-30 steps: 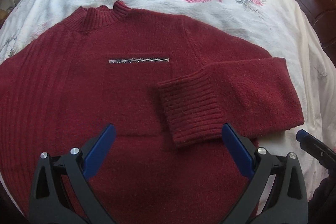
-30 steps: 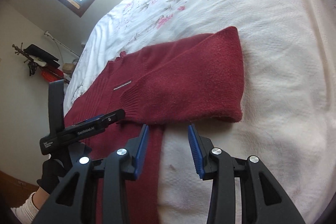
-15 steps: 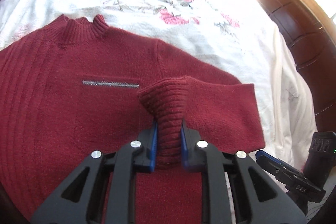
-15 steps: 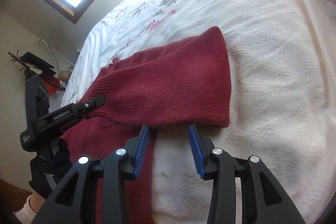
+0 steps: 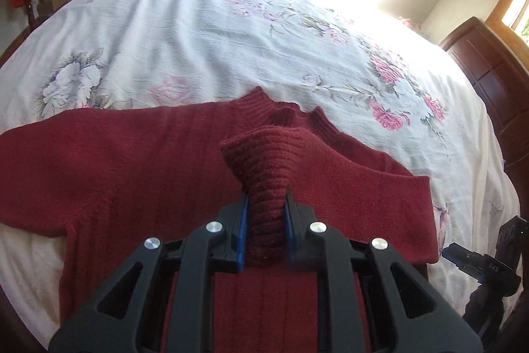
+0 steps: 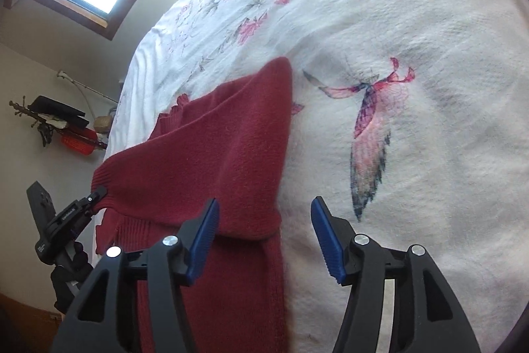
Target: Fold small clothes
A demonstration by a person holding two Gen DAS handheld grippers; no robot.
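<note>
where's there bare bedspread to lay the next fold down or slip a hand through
Free: the floral bedspread beyond the sweater's collar, and the stretch right of the folded sleeve around the printed butterfly. Crowded: the sweater middle, where the left gripper pinches the cuff. The right gripper hangs open at the sweater's edge.

Right claw [image 6: 264,237] agape (empty), red sweater [image 6: 231,154]

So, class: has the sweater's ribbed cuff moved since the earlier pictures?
Yes. Clamped in the left hand-held gripper, the ribbed cuff has been carried up the red sweater toward its collar, from beside the silver chest strip.
</note>
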